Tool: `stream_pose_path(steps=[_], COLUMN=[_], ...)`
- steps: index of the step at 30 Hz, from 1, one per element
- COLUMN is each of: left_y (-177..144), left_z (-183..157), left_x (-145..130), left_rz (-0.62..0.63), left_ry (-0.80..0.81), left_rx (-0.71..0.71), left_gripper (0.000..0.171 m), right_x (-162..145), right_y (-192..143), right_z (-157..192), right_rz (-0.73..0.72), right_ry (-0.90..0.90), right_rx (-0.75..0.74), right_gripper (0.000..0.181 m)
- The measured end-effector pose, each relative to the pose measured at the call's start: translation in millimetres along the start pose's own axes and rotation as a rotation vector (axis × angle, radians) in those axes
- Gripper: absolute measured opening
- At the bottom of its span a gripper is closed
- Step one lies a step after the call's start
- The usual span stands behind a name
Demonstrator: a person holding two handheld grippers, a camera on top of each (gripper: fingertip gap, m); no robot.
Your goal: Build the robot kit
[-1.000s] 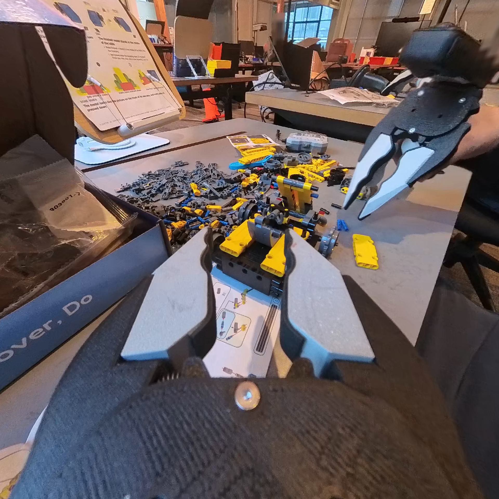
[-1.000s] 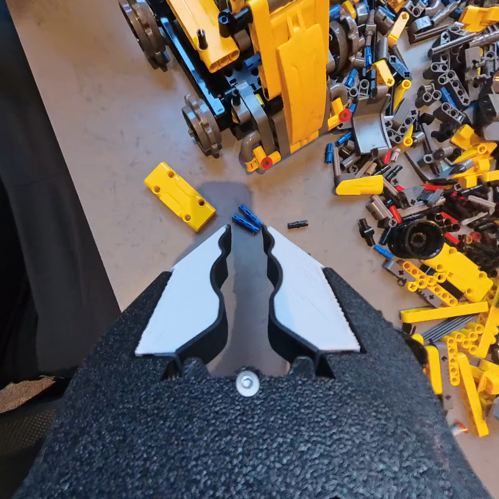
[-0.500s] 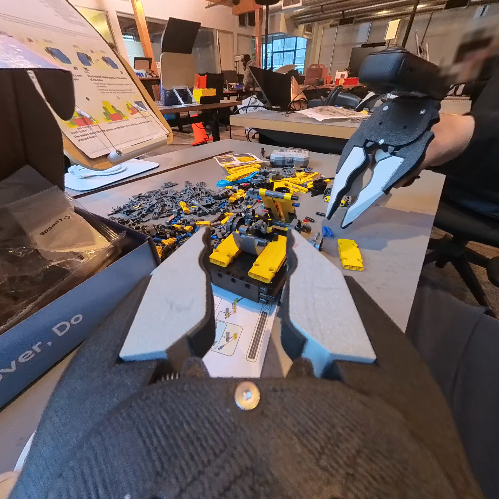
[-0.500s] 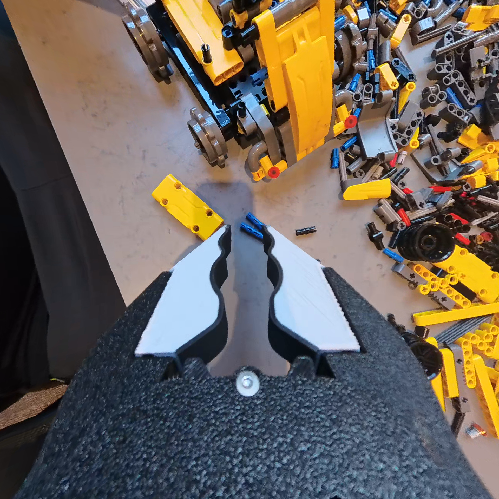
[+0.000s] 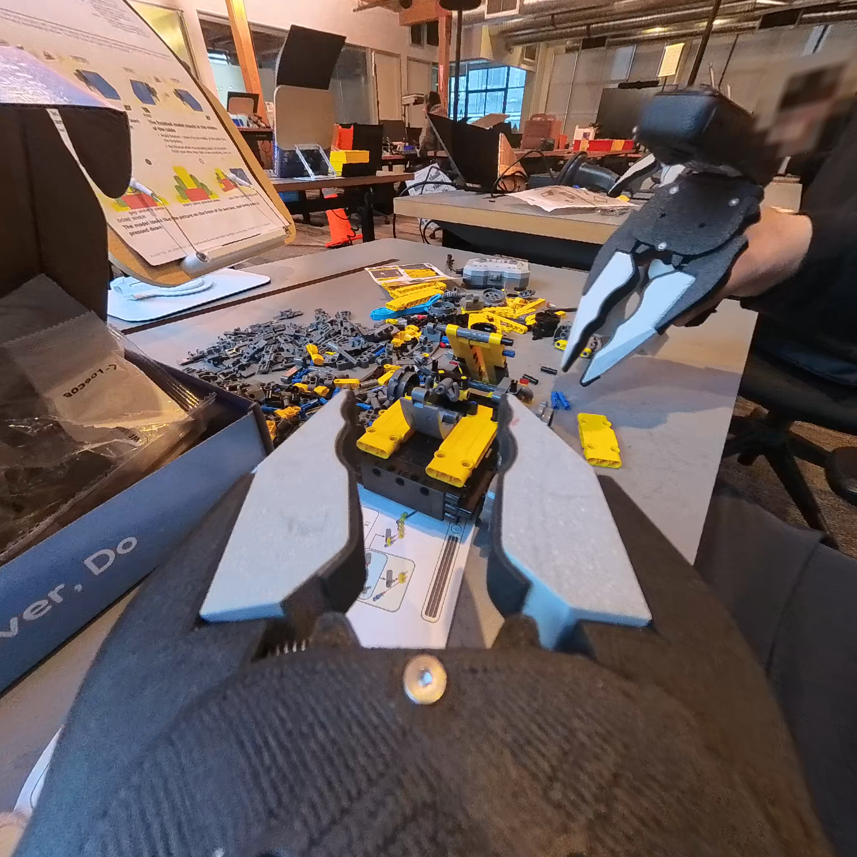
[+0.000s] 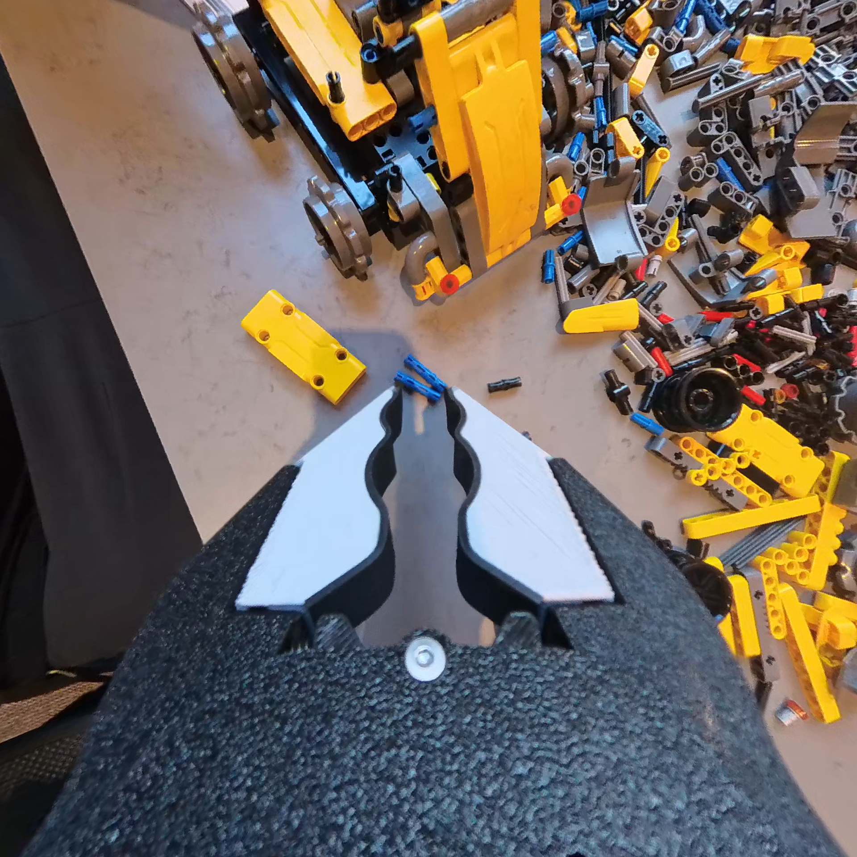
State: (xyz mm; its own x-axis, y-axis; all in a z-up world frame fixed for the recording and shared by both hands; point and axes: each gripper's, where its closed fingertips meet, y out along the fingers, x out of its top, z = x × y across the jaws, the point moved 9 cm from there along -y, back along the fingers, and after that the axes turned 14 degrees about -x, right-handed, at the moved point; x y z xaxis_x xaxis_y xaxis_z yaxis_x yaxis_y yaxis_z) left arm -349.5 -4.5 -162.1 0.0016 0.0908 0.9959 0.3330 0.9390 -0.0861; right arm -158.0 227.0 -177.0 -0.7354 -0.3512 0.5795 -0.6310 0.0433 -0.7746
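The partly built yellow and black model (image 5: 431, 445) is clamped at its black base between the fingers of the left gripper (image 5: 424, 408); rigid, light, liable to shed parts. Right of the model, the right gripper (image 6: 419, 394) is held slightly open and empty above two blue pins (image 6: 419, 378), judged small and slippery

Grey tabletop (image 5: 658, 468). On it: a partly built yellow-and-black model (image 5: 431, 445) resting on an instruction sheet (image 5: 417, 570) near the front edge; a loose yellow panel (image 6: 303, 345), two blue pins (image 6: 419, 378) and a black pin (image 6: 504, 384) toward the right edge; a parts pile (image 5: 297, 352) mid-table; a blue box (image 5: 125, 519) at the left edge.
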Motion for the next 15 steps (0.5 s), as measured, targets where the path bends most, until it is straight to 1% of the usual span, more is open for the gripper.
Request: stream_pose_path(steps=[3,5,8,15], left_y=[0.3,0.8,1.6,1.5], left_z=[-0.3,-0.3,0.4,-1.1], left_x=[0.0,-0.2,-0.5,-0.2], left_rz=[0.002,0.006,0.014,0.012], left_ry=[0.003,0.002,-0.003,0.013], left_rx=[0.002,0.002,0.007,0.010], left_gripper=[0.059,0.059,0.059,0.059], right_x=[-0.9,1.0,7.1,14.5], right_y=[-1.4,-2.4,-1.9,12.1], right_z=[-0.8,0.8,4.2,8.2], right_rz=[0.015,0.033,0.047,0.131], right_ry=[-0.052,-0.127,-0.216,-0.414], right_rx=[-0.026,-0.039,-0.028,0.020], right_gripper=[0.017,0.016,0.015,0.012])
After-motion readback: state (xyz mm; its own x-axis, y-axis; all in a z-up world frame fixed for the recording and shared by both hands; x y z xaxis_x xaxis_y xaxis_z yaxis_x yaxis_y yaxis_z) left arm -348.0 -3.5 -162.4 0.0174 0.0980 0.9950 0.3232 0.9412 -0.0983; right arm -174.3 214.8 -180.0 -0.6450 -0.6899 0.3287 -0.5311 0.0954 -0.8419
